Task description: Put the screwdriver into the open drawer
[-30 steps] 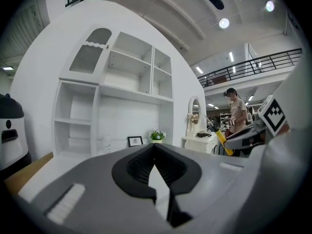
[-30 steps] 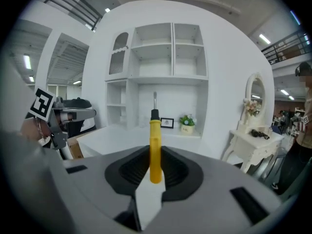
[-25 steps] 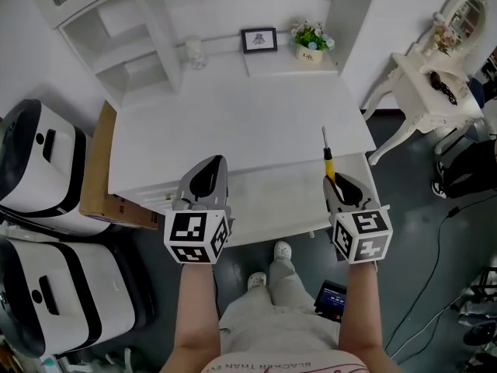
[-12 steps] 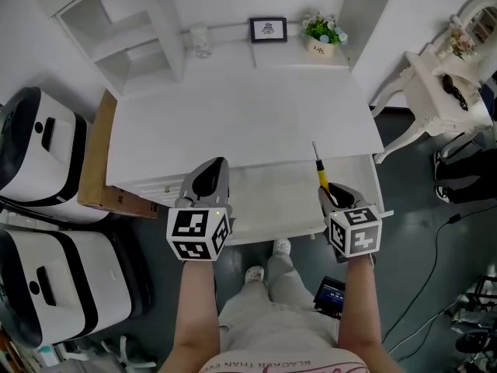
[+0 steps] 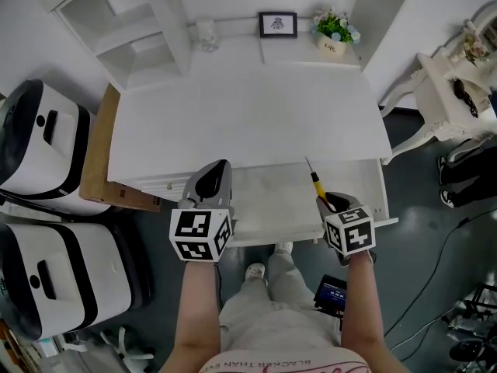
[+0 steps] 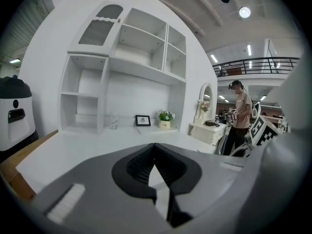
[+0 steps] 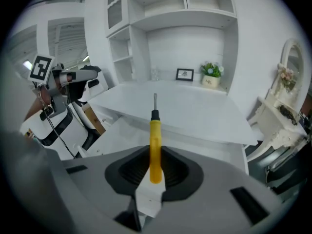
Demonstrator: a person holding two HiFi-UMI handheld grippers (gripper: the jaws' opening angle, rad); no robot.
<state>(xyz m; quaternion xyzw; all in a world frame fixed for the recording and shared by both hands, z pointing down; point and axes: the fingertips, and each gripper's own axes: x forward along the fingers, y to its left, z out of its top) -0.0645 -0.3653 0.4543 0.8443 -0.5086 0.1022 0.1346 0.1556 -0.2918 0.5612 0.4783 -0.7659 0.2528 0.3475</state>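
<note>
The right gripper [image 5: 330,200], clenched on the screwdriver [image 5: 315,183] by its yellow handle, holds it over the open drawer [image 5: 268,204] at its right end, shaft pointing toward the drawer's back, while the closed, empty left gripper [image 5: 216,171] hovers at its left end.

Screwdriver [image 7: 155,145] yellow hndl; drawer [image 5: 272,199] white; cubes [image 5: 200,235] blk/wht squares

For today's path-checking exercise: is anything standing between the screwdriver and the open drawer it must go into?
Nothing visible does. The right gripper holds the screwdriver by its yellow handle over the right part of the open drawer, whose floor there looks bare. The left gripper sits near the drawer's left end, apart from that path.
</note>
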